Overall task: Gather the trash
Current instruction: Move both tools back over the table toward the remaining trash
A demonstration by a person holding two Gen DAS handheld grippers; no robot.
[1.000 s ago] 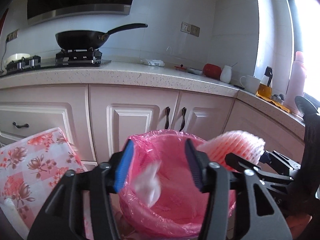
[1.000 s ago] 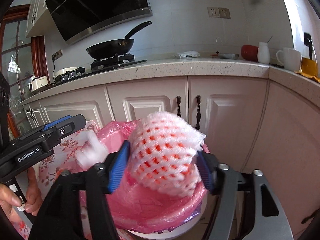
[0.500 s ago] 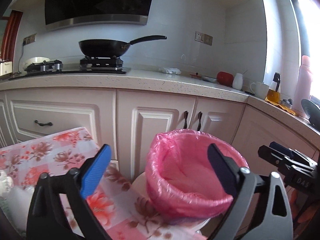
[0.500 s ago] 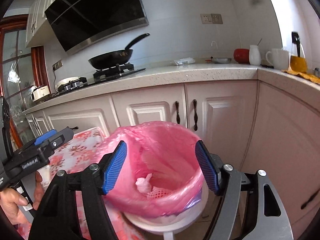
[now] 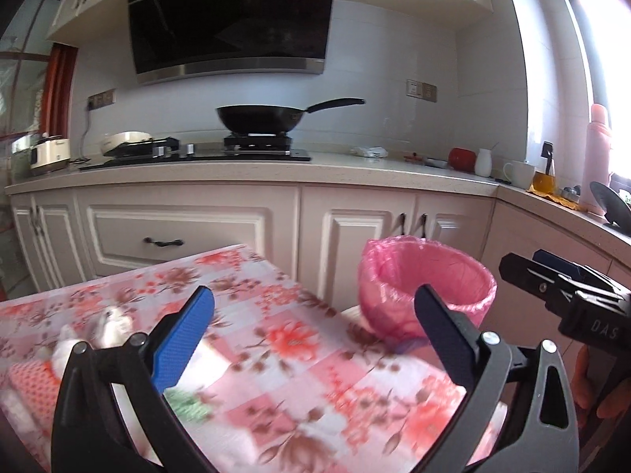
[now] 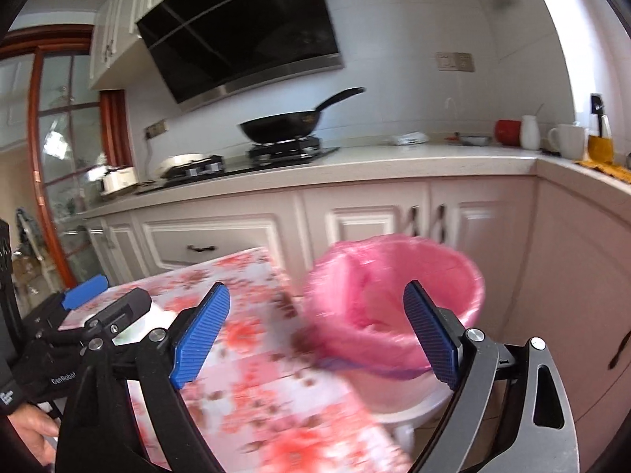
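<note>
Landmark: the round bin lined with a pink plastic bag (image 5: 428, 287), which stands on the floor at the right end of the bench covered in a pink-and-red floral oilcloth (image 5: 284, 339), in front of the cream kitchen cabinets (image 5: 177, 228).

Farthest left of the bin, at the left edge of the left wrist view, lies the remaining trash on the bench: crumpled white paper scraps (image 5: 112, 321), and below them a red-and-white foam fruit net (image 5: 29, 384), partly hidden behind the gripper frame. Both are blurred, so their exact outlines cannot be told. They lie well apart from the bin.

Nearer to the bin, the left gripper (image 5: 313, 337) hangs over the bench with its blue-padded jaws spread wide and nothing between them.

Just beside the bin's left rim, the right gripper (image 6: 315, 333) has its jaws opening, already wide, with nothing held; through the gap show the bench edge and the bin's left side. The bin's inside is too blurred to tell its contents.

Behind and above the bin, on the pale stone kitchen counter (image 5: 355, 165), a black long-handled wok (image 5: 262, 118) sits on the gas hob. To the right of the bin along that counter stand a red pot (image 5: 462, 159), a white jug (image 5: 483, 162) and a white mug (image 5: 519, 174).
</note>
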